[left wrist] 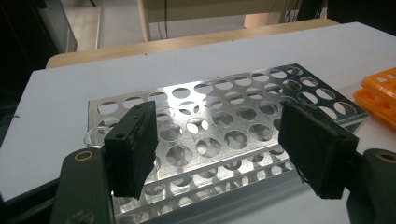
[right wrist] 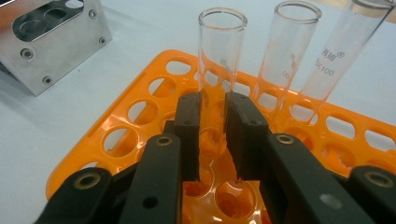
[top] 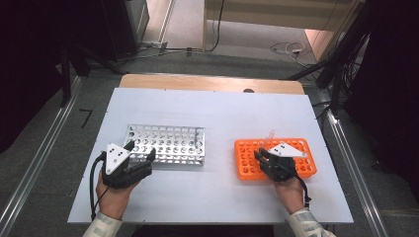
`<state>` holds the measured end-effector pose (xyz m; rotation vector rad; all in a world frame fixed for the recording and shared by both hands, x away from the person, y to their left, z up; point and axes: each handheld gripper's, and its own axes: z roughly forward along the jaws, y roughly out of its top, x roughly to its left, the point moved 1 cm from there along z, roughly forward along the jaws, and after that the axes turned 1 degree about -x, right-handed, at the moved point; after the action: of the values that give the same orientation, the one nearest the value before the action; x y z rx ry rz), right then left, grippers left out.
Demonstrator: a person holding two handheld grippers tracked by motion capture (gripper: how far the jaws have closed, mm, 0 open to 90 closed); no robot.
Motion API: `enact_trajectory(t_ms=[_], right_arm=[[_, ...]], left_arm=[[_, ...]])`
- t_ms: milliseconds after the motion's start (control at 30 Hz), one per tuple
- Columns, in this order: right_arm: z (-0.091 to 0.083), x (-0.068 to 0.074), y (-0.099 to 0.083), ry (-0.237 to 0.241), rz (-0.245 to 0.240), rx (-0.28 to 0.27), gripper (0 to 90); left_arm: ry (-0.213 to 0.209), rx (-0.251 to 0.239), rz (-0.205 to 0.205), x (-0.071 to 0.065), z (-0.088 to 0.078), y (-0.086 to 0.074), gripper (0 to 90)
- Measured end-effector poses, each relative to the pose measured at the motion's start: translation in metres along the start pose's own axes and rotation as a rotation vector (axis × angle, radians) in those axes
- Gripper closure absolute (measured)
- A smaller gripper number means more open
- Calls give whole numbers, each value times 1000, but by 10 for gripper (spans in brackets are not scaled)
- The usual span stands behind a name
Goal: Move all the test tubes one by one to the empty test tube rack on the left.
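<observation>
An orange test-tube rack (top: 307, 167) lies on the right of the white table, and three clear glass tubes stand in it. My right gripper (right wrist: 213, 100) is shut on the nearest glass tube (right wrist: 222, 51), its black pads pressing the tube just above the rack (right wrist: 130, 135). The two other tubes (right wrist: 287, 56) stand behind it to the right, the farthest leaning. In the high view the right gripper (top: 264, 154) sits over the rack's left part. My left gripper (left wrist: 219, 114) is open, hovering at the near left corner of a silver metal rack (left wrist: 224, 93) with nothing between its pads.
The metal rack (top: 170, 143) lies left of centre on the white tabletop (top: 217, 113); none of its holes that I can see holds a tube. A gap of bare table separates the two racks. A wooden edge (top: 207, 81) runs along the far side, with floor cables beyond.
</observation>
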<state>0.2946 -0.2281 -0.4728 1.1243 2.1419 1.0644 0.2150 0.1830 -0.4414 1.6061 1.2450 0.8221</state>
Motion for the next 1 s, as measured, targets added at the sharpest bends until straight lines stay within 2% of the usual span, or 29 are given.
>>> enact_trajectory(t_ms=[367, 700, 833, 1000], right_arm=[[-11, 0, 7, 7, 11, -41, 727], [-32, 3, 16, 23, 21, -105, 729], [-35, 9, 17, 47, 12, -107, 730], [-34, 18, 17, 110, 23, -106, 730]], left_arm=[[-17, 17, -4, 0, 2, -1, 275], [-24, 21, 7, -2, 2, -1, 274], [-33, 22, 12, -5, 3, -1, 274], [-58, 28, 6, -9, 4, -2, 274]])
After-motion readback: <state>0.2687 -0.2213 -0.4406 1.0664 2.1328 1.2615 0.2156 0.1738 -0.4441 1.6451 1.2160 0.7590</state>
